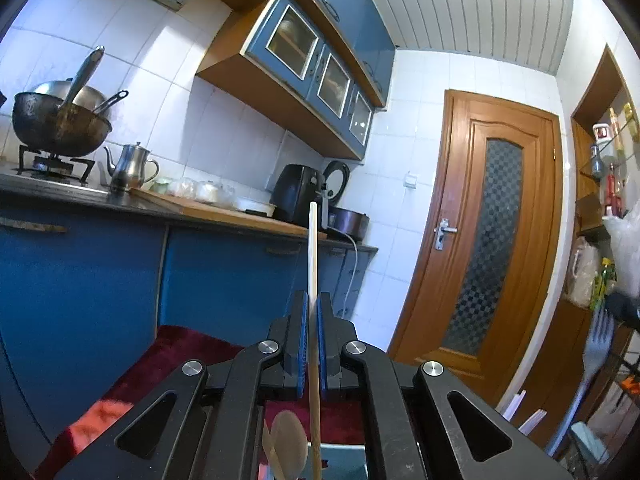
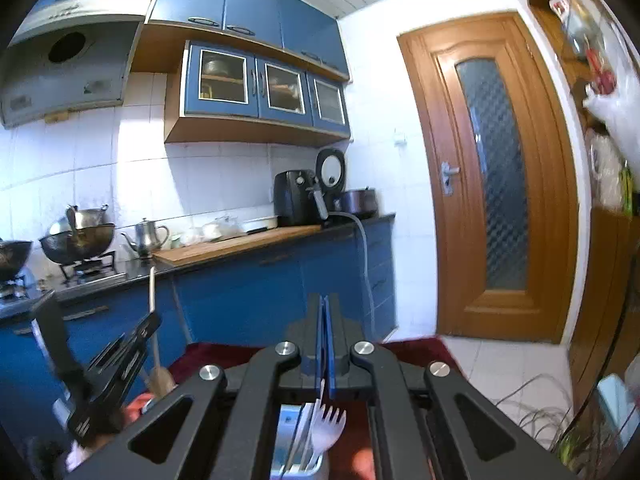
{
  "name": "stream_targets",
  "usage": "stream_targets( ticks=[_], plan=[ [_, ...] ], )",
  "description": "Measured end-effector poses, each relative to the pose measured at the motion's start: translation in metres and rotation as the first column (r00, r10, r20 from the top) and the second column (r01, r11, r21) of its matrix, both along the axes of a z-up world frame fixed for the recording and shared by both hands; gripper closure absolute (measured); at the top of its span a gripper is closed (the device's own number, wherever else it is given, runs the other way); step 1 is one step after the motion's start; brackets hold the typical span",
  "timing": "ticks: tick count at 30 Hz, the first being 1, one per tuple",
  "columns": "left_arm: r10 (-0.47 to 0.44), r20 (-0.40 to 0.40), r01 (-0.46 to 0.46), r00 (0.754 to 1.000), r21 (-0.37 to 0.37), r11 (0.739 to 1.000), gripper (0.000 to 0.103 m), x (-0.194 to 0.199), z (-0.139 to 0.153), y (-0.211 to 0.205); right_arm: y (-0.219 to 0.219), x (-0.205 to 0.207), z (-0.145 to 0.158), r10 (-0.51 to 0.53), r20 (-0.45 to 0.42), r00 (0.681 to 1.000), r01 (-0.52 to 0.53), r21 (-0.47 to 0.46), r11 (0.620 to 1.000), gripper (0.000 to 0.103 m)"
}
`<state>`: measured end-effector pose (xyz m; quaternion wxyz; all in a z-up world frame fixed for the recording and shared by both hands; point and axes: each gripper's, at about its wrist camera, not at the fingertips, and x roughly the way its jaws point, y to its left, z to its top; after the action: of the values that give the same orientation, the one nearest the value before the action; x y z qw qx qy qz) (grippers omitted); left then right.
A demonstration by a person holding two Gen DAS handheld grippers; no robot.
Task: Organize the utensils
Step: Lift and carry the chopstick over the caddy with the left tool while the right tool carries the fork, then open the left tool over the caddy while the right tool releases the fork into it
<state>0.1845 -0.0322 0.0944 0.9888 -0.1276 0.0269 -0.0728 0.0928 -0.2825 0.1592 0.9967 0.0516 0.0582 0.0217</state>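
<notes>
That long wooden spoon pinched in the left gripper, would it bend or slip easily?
The wooden spoon probably stays stiff: its handle runs straight above the left gripper. It looks thin, so likely light. Held on a narrow, smooth handle with the bowl hanging below, it might pivot or slide.

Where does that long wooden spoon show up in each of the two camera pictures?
Left wrist view: the wooden spoon stands dead centre, its handle clamped between the left gripper pads, bowl low at the bottom edge.
Right wrist view: the wooden spoon is at lower left, held by that same gripper.
Shared landmark: the steel teapot on the counter.
</notes>
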Motion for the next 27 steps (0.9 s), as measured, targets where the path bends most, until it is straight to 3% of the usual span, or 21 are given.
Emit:
stream_targets(
  ticks=[4, 8, 13, 17, 19, 22, 27],
  plan=[
    [0.0, -0.005, 0.0, 1.0, 0.02, 1.0, 0.099, 0.0, -0.005, -0.002, 0.017, 0.017, -0.006, -0.041, 0.015, 0.999, 0.042, -0.089, 0.995, 0.1],
    [-0.003, -0.018, 0.004, 1.0, 0.03, 1.0, 0.099, -0.004, -0.008, -0.001, 0.026, 0.034, -0.021, -0.035, -0.038, 0.999, 0.03, -0.126, 0.992, 0.1],
    [-0.016, -0.04, 0.017, 0.999, 0.043, 0.999, 0.096, -0.006, -0.007, -0.001, 0.024, 0.044, -0.037, 0.002, -0.106, 0.994, -0.01, -0.073, 0.997, 0.1],
    [-0.039, -0.067, 0.042, 0.997, 0.043, 0.998, 0.076, -0.009, -0.007, 0.0, 0.013, 0.042, -0.037, 0.023, -0.115, 0.993, -0.023, 0.002, 1.0, 0.095],
    [-0.045, -0.066, 0.049, 0.997, 0.049, 0.998, 0.074, -0.013, -0.006, 0.0, 0.009, 0.039, -0.036, 0.027, -0.113, 0.993, -0.024, 0.027, 0.999, 0.088],
    [-0.054, -0.073, 0.058, 0.996, 0.05, 0.997, 0.069, -0.02, -0.002, 0.001, 0.004, 0.029, -0.033, 0.03, -0.103, 0.994, -0.025, 0.047, 0.999, 0.088],
    [-0.07, -0.098, 0.074, 0.993, 0.029, 0.997, 0.068, -0.031, 0.006, 0.005, 0.001, 0.016, -0.03, 0.034, -0.099, 0.995, -0.028, 0.068, 0.997, 0.084]
  ],
)
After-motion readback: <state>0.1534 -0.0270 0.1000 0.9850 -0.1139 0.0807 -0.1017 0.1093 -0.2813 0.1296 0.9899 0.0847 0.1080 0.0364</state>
